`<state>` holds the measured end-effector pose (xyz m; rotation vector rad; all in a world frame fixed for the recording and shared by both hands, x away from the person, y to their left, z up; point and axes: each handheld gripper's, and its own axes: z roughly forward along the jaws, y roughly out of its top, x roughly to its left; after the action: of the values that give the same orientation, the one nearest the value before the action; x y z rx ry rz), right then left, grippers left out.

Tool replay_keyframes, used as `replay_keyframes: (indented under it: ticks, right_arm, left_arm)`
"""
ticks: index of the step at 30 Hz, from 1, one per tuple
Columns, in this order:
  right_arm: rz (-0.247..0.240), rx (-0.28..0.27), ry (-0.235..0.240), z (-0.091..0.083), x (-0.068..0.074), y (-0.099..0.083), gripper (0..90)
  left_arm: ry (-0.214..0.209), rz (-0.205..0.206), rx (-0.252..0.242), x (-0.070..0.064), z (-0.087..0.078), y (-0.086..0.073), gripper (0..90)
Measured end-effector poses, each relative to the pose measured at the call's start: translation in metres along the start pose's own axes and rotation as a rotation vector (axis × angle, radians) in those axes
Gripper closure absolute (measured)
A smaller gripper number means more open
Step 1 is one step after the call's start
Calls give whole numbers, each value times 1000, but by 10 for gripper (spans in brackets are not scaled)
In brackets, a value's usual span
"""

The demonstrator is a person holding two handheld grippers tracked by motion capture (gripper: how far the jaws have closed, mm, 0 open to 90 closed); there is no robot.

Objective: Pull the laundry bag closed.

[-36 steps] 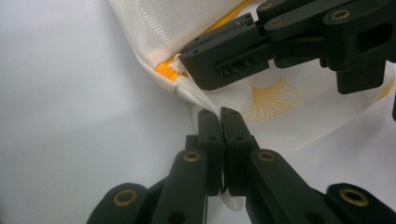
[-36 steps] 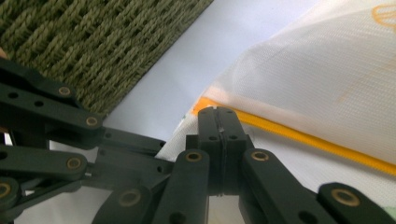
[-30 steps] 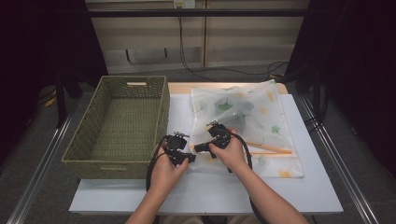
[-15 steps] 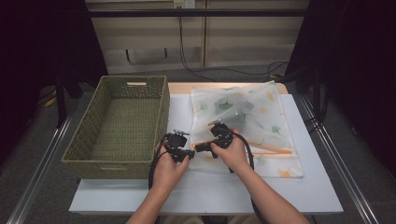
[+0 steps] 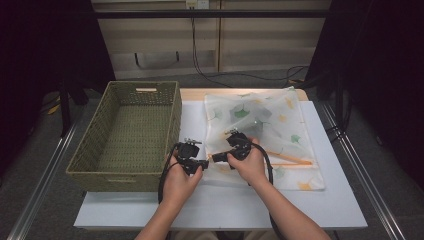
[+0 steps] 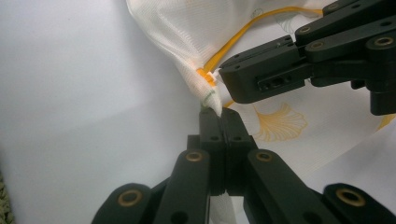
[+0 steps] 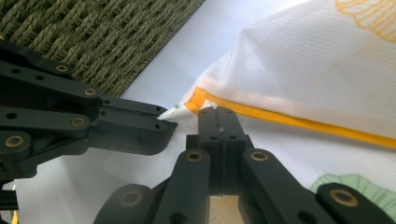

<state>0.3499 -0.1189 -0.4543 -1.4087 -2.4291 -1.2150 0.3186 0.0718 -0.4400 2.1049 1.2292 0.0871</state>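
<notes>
From above, the mesh bag [image 5: 260,135] lies on the white surface [image 5: 320,200], right of the basket [image 5: 130,130]. In the left gripper view, the left gripper [image 6: 223,122] is clenched on the bag's corner. In the right gripper view, the right gripper [image 7: 218,116] is clenched beside the orange zipper [image 7: 299,122].

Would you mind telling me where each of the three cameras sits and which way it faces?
High view: above the person's side, looking forward and down on the table, basket and mesh bag; forearms and both hands show.
Left gripper view: rides the left gripper, looking along its shut jaws at the bag corner.
Right gripper view: rides the right gripper, facing the same corner.
Shared: both gripper views show the orange zipper and the other gripper.
</notes>
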Motion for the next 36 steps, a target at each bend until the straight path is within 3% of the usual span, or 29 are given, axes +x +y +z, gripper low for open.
replay_keyframes:
  ticks: [8,13,19,23,26,34,36]
  right_arm:
    - [7,2,-24,1,0,-1,900]
    - [38,5,2,1,-6,-4,900]
    - [1,0,15,-1,-4,-5,900]
    - [-9,4,16,0,0,-3,900]
    - [-24,10,-6,0,5,-2,900]
    - [13,13,-6,0,-1,-3,900]
    - [-2,15,-36,-1,1,-3,900]
  left_arm:
    - [3,-1,-8,-2,0,0,898]
    - [6,10,10,-2,0,0,897]
    - [5,-2,25,0,7,0,880]
    - [10,-3,33,3,11,1,816]
    - [10,-5,37,4,13,0,864]
    - [-6,-20,13,1,9,1,898]
    - [-5,-25,-4,-1,6,1,898]
